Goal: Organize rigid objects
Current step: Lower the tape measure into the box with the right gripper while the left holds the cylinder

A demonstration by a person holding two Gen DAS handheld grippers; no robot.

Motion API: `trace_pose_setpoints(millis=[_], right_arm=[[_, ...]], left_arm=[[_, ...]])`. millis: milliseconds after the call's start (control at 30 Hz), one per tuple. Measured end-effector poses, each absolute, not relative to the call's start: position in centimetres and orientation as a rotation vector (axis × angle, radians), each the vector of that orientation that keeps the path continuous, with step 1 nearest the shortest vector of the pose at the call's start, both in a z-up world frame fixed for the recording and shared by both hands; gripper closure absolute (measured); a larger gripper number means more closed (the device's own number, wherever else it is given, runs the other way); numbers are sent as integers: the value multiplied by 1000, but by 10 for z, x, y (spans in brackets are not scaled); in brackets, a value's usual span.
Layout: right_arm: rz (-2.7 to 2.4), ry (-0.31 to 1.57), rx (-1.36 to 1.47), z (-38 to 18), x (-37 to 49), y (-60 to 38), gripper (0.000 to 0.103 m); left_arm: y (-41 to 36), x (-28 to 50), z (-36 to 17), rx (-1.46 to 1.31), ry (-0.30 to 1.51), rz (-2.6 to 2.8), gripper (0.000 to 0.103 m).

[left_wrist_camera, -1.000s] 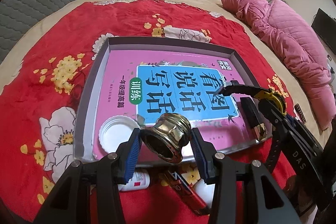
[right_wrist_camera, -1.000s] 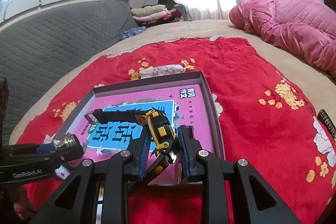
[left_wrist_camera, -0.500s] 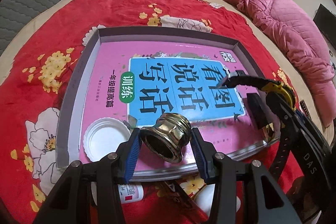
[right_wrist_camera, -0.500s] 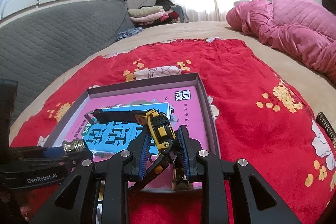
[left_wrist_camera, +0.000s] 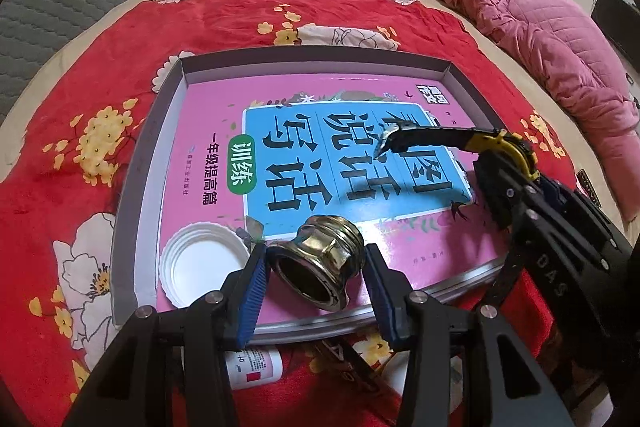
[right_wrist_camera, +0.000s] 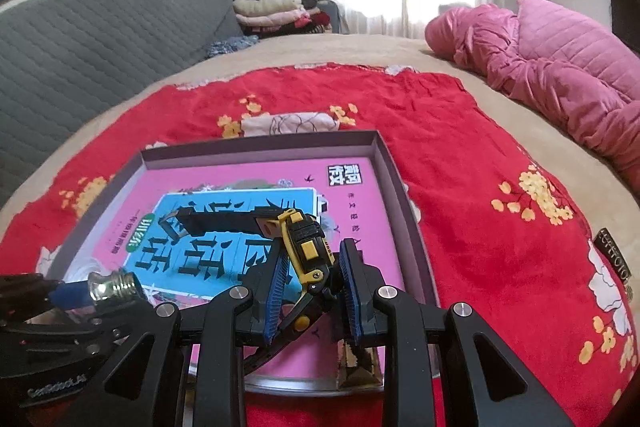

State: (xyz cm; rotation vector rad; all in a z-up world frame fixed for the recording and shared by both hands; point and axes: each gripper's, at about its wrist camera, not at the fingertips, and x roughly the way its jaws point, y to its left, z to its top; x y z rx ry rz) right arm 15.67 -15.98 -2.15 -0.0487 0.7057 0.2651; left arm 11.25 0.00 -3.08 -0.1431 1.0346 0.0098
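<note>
My left gripper [left_wrist_camera: 316,273] is shut on a brass threaded fitting [left_wrist_camera: 316,263], held just above the near part of a shallow grey box [left_wrist_camera: 132,195]. A pink and blue book [left_wrist_camera: 340,163] fills the box floor, and a white round lid [left_wrist_camera: 200,269] lies on its near left corner. My right gripper [right_wrist_camera: 314,281] is shut on a black and yellow watch [right_wrist_camera: 306,247]; its strap [right_wrist_camera: 224,223] sticks out over the book. The same watch [left_wrist_camera: 508,147] and right gripper [left_wrist_camera: 520,179] show at the right in the left wrist view, and the brass fitting [right_wrist_camera: 114,285] shows at the lower left in the right wrist view.
The box rests on a red flowered cloth [left_wrist_camera: 100,75] spread over a bed. A small white bottle [left_wrist_camera: 254,367] lies just outside the box's near wall. A pink quilted coat [right_wrist_camera: 560,67] lies at the right. A grey headboard [right_wrist_camera: 100,39] stands at the left, folded clothes [right_wrist_camera: 272,11] behind.
Both grippers have come forward over the box, each keeping its object. The watch strap now reaches farther across the blue part of the book.
</note>
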Motion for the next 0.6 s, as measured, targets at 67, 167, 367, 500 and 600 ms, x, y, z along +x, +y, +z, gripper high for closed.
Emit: trace_pose_setpoints(millis=[67, 167, 367, 500, 600], right_arm=[[256, 702, -70, -21, 158, -155, 76], [224, 729, -78, -27, 164, -149, 76], [161, 724, -36, -25, 185, -145, 76], [139, 727, -34, -27, 193, -144, 76], [153, 747, -65, -29, 190, -141, 76]], left_arm=[[0, 112, -31, -142, 1035, 10, 56], [0, 113, -31, -140, 1035, 10, 56], [-1, 112, -30, -139, 1038, 7, 56], [-1, 112, -30, -138, 1040, 6, 56], [0, 111, -30, -145, 1039, 8, 56]])
